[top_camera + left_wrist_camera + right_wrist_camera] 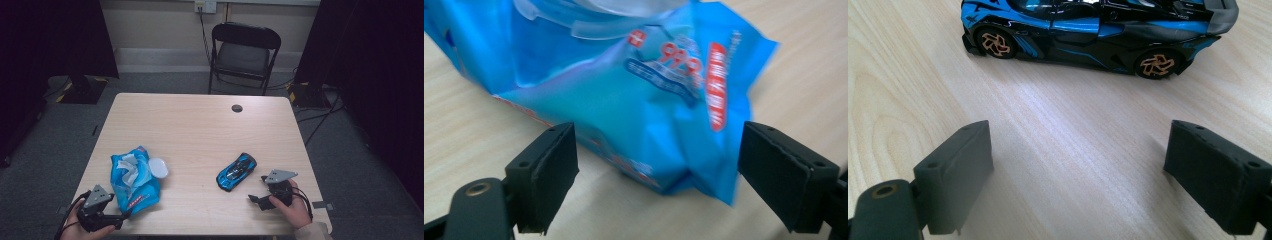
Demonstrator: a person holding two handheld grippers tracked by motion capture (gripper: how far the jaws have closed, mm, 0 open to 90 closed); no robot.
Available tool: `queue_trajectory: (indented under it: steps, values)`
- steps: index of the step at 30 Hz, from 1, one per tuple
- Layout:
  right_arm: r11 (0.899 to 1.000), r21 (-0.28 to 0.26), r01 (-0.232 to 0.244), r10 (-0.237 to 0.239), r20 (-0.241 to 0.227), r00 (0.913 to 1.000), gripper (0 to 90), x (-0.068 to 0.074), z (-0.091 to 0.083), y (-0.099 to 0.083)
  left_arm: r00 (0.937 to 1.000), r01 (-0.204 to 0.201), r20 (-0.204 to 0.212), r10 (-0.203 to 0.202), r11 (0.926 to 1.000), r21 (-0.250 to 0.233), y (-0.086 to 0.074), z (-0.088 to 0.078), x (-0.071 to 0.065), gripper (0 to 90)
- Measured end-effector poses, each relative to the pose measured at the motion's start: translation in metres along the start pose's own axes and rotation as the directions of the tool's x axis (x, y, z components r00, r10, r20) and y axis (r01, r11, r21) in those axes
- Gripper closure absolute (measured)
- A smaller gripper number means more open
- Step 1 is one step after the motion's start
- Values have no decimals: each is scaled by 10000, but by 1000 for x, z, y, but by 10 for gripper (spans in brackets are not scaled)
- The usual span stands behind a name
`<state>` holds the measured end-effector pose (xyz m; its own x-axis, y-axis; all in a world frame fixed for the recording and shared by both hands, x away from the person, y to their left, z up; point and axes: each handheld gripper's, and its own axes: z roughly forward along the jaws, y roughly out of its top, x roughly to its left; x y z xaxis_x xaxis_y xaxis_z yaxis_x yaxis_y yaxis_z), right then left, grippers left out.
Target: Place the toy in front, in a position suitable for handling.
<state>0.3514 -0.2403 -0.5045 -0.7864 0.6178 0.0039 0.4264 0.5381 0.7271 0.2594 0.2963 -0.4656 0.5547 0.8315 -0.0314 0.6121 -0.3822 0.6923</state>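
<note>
High view looks down on a pale wooden table carrying two loose things: one blue wipes pack and one blue and black toy car. Taking the car as the landmark, the pack lies well to its left, near the table's front left corner, with its white lid flipped open toward the car. The left gripper sits at the pack's near end, far from the car, held by a hand cut off by the bottom edge. The right gripper is near the car, just to its right and nearer the person, with bare wood between them; its hand and sleeve are partly cropped too.

Left gripper view shows the pack blurred, its red and white printing unreadable and its top cut off; the crumpled near corner lies between the two black jaws, which stand wide apart and released, touching nothing that can be made out.

Right gripper view shows the car side-on with two orange-spoked wheels visible, its roof cropped by the top edge. Both jaws stand spread wide, released, over bare wood short of the car.

One cable hole marks the table beyond the car, and one black folding chair stands behind the far edge.
</note>
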Motion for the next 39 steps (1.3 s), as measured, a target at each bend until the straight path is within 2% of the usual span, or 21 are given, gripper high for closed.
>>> queue_trajectory:
  steps: [6,17,18,25,31,39]
  values:
    - [10000,0,10,-10,4,10000,109,0,0,0,9999,156,-44,-157,9996,-239,5,8,2,161]
    - [10000,-2,11,-11,3,10000,109,0,0,0,9994,245,253,-240,9995,-219,13,16,4,211]
    - [10000,4,-4,4,3,10000,109,0,0,0,9991,337,250,-331,9992,-236,14,17,4,215]
    - [10000,3,-5,5,3,10000,109,0,0,0,9997,236,100,-233,9993,-287,21,23,3,243]
    - [10000,15,0,0,3,10000,109,0,0,0,9999,115,-119,-119,9994,-337,35,36,2,250]
    - [10000,13,3,-3,2,10000,109,0,0,0,9996,-148,-243,137,9988,-457,64,63,4,251]
